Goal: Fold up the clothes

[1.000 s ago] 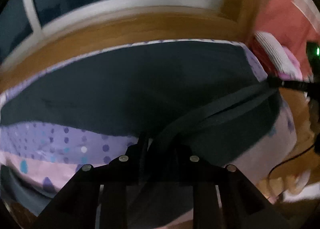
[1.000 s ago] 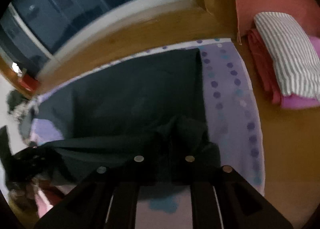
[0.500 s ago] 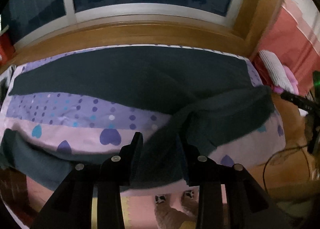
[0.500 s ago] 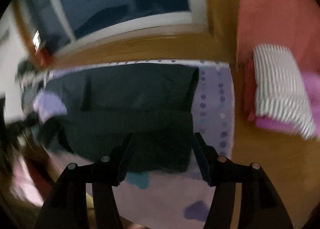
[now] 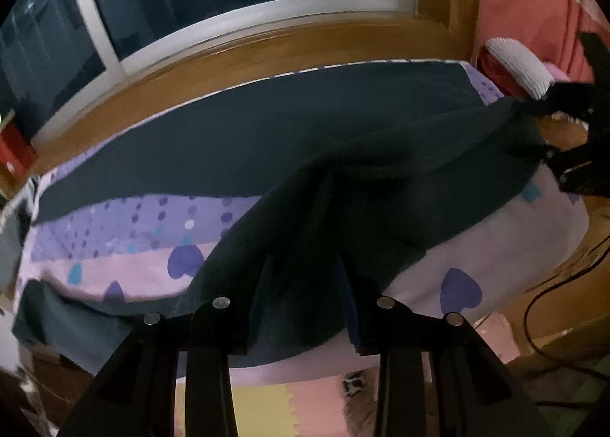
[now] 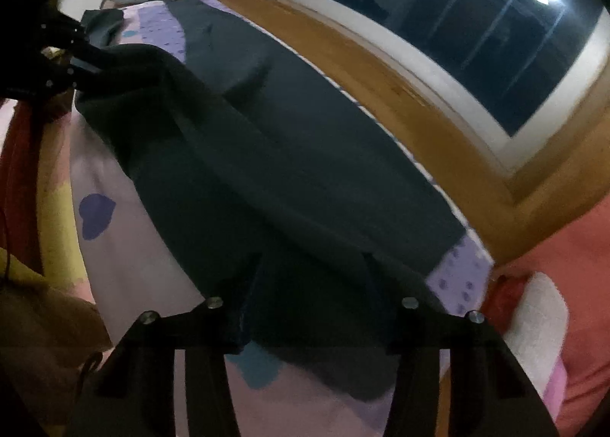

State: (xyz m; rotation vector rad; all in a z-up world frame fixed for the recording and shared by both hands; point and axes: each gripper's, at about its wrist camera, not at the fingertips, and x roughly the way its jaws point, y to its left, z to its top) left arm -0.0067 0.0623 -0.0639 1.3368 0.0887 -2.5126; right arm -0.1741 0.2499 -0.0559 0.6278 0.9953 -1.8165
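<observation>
A large dark garment [image 5: 267,132] [image 6: 286,132] lies spread across a bed with a purple and pink heart-print sheet [image 5: 476,246] [image 6: 114,246]. Its near fold is raised in a ridge that runs between the two grippers. My left gripper [image 5: 305,265] [image 6: 82,59] pinches a bunch of this fold at the bed's near edge. My right gripper [image 6: 312,265] [image 5: 545,132] is at the fold's other end. Its jaws are closing with cloth lying between them, and the pads do not visibly press it.
A folded stack with a striped white piece on pink ones [image 5: 518,63] [image 6: 533,315] sits past the bed's end, against a red wall. A wooden ledge [image 5: 267,55] and a dark window run behind the bed. A black cable [image 5: 553,284] and foam floor mats [image 5: 267,406] lie below.
The right gripper let go of the cloth, rolled sharply and now narrows around the fold again. The left gripper moved along the near edge, and the dark fold now fills its jaws.
</observation>
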